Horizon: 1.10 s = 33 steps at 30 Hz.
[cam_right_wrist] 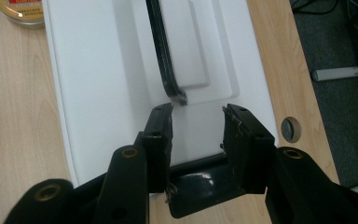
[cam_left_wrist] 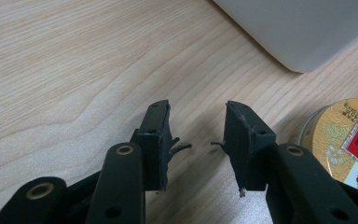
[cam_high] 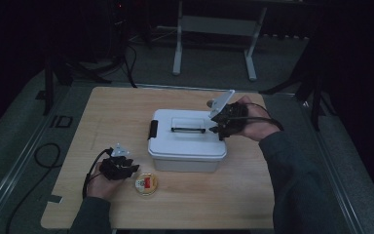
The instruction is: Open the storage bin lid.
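White box (cam_high: 187, 140) sits mid-worktop (cam_high: 102, 112), lid on. Right hand-held gripper (cam_right_wrist: 196, 122) hovers spread over its right-end black latch (cam_right_wrist: 200, 184), nothing gripped. Left hand-held gripper (cam_left_wrist: 198, 135) rests spread beside the round tin (cam_high: 146, 184). Opening not yet begun.

dim, murky high view, perhaps underexposed; brighter, sharper close views, soft shadows

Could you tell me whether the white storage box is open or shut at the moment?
Shut. The lid lies flat on the white storage box, handle folded down; the right gripper hovers open over its end latch.
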Available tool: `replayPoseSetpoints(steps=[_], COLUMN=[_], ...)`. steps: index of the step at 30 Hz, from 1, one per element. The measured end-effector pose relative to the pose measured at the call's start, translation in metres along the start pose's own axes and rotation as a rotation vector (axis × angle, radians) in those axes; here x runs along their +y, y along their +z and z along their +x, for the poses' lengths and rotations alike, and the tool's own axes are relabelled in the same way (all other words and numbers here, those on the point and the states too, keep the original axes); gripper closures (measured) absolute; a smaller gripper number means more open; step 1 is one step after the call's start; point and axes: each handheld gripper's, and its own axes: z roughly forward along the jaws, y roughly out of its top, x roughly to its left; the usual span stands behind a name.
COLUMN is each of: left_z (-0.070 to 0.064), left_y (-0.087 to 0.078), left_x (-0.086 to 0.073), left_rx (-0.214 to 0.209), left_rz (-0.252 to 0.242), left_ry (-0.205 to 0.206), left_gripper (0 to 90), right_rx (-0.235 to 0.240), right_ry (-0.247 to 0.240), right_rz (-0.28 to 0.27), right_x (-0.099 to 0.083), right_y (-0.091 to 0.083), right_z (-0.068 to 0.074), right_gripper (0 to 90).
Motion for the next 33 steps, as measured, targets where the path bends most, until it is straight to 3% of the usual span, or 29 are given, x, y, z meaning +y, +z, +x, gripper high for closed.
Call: replayPoseSetpoints(steps=[17,27,33], left_z=[0.001,0.002,0.002], left_y=[0.0,0.0,0.0], left_x=[0.0,0.0,-0.001], left_rx=[-0.005,-0.008,-0.01], left_rz=[-0.002,-0.001,-0.003], left_ry=[-0.001,0.001,-0.003], left_gripper=[61.0,61.2,61.3], right_rx=[0.05,0.083,0.094], right_ry=[-0.072,-0.12,-0.124], right_rz=[0.058,0.082,0.086], right_x=[0.032,0.051,0.059], right_y=[0.013,0.024,0.03], right_z=[0.004,0.008,0.009], right_gripper=[63.9,69.9,71.1])
